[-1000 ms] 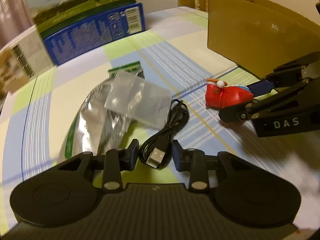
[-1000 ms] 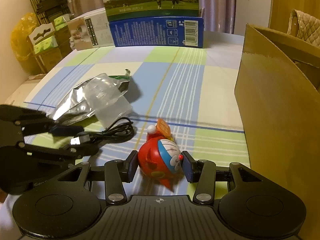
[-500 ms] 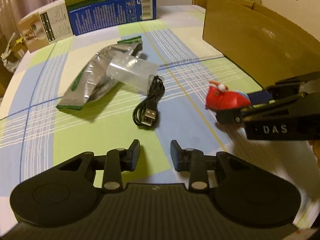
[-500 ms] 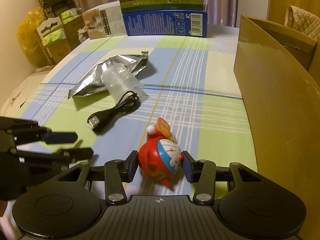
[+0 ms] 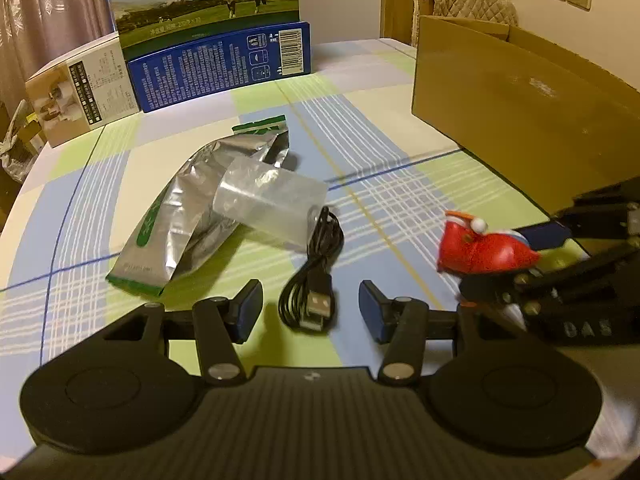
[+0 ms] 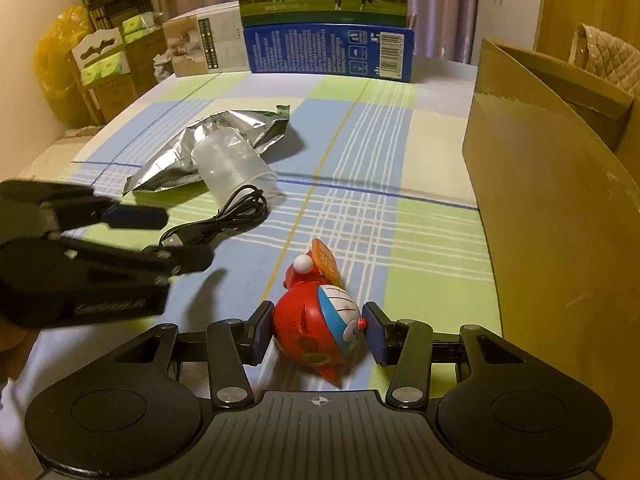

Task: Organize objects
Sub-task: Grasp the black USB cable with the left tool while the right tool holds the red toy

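A black USB cable point(image 5: 316, 272) lies coiled on the checked tablecloth. Its plug sits in the gap of my left gripper point(image 5: 310, 312), whose jaws are opening, and the pads do not touch it. My right gripper point(image 6: 318, 332) is shut on a red cartoon-cat toy point(image 6: 316, 328), low over the cloth. In the left wrist view that toy point(image 5: 480, 248) shows at the right, between the right gripper's fingers. A silver foil pouch point(image 5: 180, 216) lies beyond the cable with a clear plastic cup point(image 5: 268, 200) lying on its side over it.
An open cardboard box point(image 5: 520, 120) stands at the right, its wall close to the toy. At the table's far edge stand a blue milk carton case point(image 5: 216, 60) and a beige box point(image 5: 80, 92). Stacked boxes point(image 6: 104, 68) stand off the table at the left.
The left gripper drew back from the cable, then came over its plug again with its jaws wider. The right gripper kept its hold on the toy and shifted back slightly.
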Available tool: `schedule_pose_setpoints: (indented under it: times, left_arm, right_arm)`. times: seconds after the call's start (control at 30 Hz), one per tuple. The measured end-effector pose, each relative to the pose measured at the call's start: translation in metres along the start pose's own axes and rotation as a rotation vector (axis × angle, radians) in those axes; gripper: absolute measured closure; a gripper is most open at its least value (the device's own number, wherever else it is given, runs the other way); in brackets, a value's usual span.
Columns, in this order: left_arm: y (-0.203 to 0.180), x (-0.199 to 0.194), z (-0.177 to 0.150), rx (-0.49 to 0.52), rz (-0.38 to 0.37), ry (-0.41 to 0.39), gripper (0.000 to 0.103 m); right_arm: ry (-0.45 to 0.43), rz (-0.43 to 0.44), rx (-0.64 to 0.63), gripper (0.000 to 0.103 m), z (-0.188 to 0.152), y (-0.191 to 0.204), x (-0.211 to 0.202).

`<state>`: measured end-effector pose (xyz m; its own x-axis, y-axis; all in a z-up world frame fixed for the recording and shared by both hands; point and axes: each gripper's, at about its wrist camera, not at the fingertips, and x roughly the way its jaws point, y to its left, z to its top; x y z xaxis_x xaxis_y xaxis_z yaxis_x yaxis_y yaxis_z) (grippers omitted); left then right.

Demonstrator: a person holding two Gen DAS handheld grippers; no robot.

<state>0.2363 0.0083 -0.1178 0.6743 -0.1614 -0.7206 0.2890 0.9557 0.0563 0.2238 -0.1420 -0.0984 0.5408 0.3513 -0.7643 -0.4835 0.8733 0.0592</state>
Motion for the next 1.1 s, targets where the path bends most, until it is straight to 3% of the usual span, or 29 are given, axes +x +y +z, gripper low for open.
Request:
schedule_pose_setpoints:
  times: [0.37, 0.6, 0.77, 1.0, 1.1]
  left_arm:
    - [0.003, 0.026, 0.01, 0.002, -0.016, 0.024, 0.058]
    - [0.005, 0.023, 0.011, -0.036, -0.045, 0.053, 0.08]
    - [0.002, 0.008, 0.001, -0.067, -0.028, 0.09, 0.081]
    - [-0.001, 0.008, 0.001, -0.023, -0.016, 0.063, 0.08]
    - [0.002, 0.015, 0.004, -0.031, -0.045, 0.06, 0.079]
  right_arm:
    - [-0.003, -0.02, -0.018, 0.059, 0.002, 0.002, 0.007]
    - [-0.002, -0.02, 0.0, 0.058, 0.003, 0.001, 0.007]
    - [0.004, -0.02, 0.012, 0.058, 0.003, 0.001, 0.005]
    - [0.002, -0.017, 0.022, 0.058, 0.003, 0.0, 0.006]
    - [0.0, -0.017, 0.024, 0.058, 0.003, 0.0, 0.006]
